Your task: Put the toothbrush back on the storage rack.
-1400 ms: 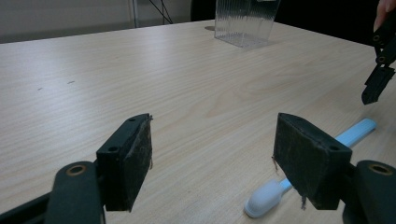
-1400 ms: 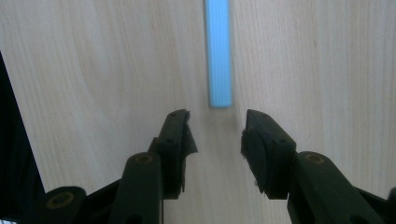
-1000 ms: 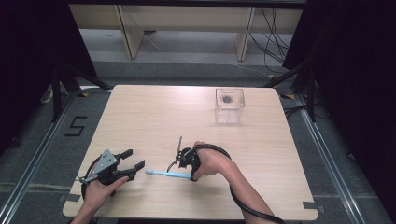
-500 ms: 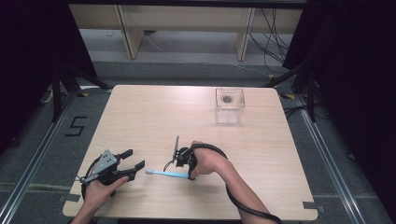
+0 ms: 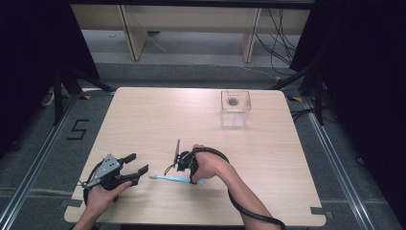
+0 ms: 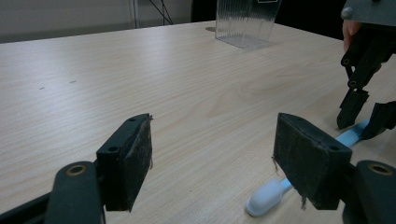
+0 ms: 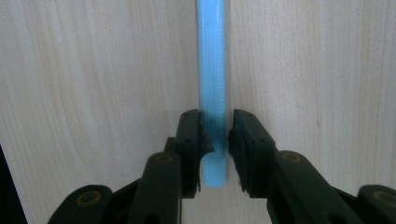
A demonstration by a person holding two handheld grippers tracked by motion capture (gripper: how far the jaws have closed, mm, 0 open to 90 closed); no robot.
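Observation:
A light-blue toothbrush (image 5: 167, 178) lies flat near the table's front edge, with its white head (image 6: 266, 198) pointing left. My right gripper (image 5: 184, 170) points straight down at its handle. In the right gripper view the two jaws (image 7: 215, 135) press against both sides of the blue handle (image 7: 212, 70), close to its end. My left gripper (image 5: 136, 163) rests low on the table just left of the brush head, wide open (image 6: 215, 163) with nothing between its pads. The right gripper (image 6: 366, 119) also shows in the left gripper view, straddling the handle.
A clear plastic box (image 5: 235, 108) stands at the back right of the wooden table (image 5: 158, 120), with something dark at its bottom; it also shows far off in the left gripper view (image 6: 245, 23). The right gripper's cable loops beside the person's right forearm (image 5: 239, 191).
My right gripper has drifted slightly to the left above the toothbrush handle. The left gripper and the toothbrush have stayed in place.

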